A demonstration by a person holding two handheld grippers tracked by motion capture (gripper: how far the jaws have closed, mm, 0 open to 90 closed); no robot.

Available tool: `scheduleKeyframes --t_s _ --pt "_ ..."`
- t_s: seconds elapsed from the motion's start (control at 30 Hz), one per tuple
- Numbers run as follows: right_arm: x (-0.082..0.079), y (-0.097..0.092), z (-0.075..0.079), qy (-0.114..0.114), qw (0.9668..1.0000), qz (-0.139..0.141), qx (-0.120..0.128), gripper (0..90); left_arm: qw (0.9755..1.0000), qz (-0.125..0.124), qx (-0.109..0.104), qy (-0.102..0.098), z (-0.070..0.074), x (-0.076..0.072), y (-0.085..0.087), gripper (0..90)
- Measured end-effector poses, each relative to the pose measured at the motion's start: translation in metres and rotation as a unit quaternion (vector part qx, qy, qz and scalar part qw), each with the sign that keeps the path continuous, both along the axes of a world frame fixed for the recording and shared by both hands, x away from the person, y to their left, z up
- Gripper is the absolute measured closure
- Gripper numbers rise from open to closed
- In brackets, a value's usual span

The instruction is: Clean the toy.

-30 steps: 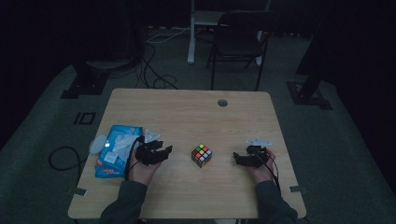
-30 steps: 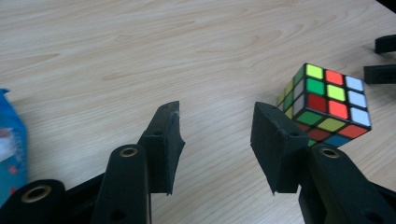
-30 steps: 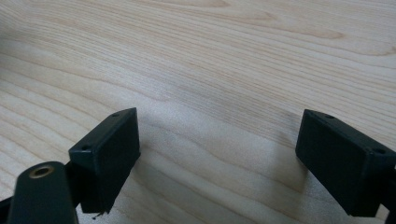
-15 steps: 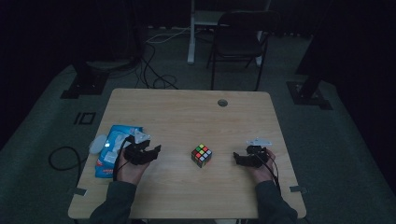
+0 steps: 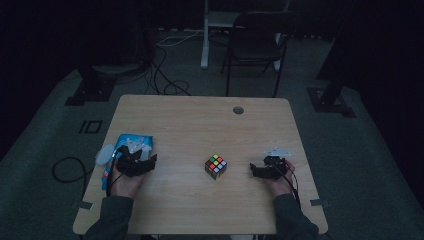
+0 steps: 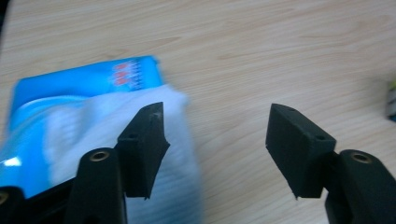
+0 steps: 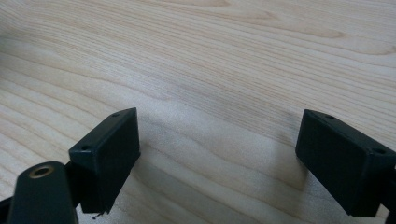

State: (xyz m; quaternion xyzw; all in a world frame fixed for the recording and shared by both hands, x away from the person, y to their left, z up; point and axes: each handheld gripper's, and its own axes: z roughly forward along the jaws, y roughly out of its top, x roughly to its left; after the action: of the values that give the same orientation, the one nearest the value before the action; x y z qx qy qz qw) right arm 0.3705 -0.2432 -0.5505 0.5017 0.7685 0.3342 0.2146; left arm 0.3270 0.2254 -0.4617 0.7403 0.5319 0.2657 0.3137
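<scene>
Wooden table [image 5: 190, 120] holds a Rubik's cube [image 5: 216, 166] mid-desk, both grippers gaping empty, left gripper [image 6: 215, 135] at 9 o'clock could snag that wipes pack [image 6: 70, 93].

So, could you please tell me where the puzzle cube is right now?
In the high view the puzzle cube sits on the table near its front middle, between the left gripper and right gripper, closer to the right one.
</scene>
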Motion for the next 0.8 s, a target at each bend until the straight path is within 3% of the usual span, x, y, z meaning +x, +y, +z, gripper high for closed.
scheduleKeyframes --t_s 0.27,0.47,0.6,0.8 --pt "0.0 0.0 0.0 0.0 1.0 0.0 0.0 13.8 0.9988 0.044 0.021 0.0 -0.002 0.001 0.021 34.6" --pt "0.0 0.0 0.0 0.0 1.0 0.0 0.0 13.8 0.9971 0.065 0.036 0.016 -0.01 0.012 0.029 35.2" --pt "0.0 0.0 0.0 0.0 1.0 0.0 0.0 13.8 0.9962 0.064 0.055 0.023 -0.014 0.015 0.026 43.0" --pt "0.0 0.0 0.0 0.0 1.0 0.0 0.0 13.8 0.9961 0.069 0.053 0.015 -0.01 0.014 0.029 71.7"
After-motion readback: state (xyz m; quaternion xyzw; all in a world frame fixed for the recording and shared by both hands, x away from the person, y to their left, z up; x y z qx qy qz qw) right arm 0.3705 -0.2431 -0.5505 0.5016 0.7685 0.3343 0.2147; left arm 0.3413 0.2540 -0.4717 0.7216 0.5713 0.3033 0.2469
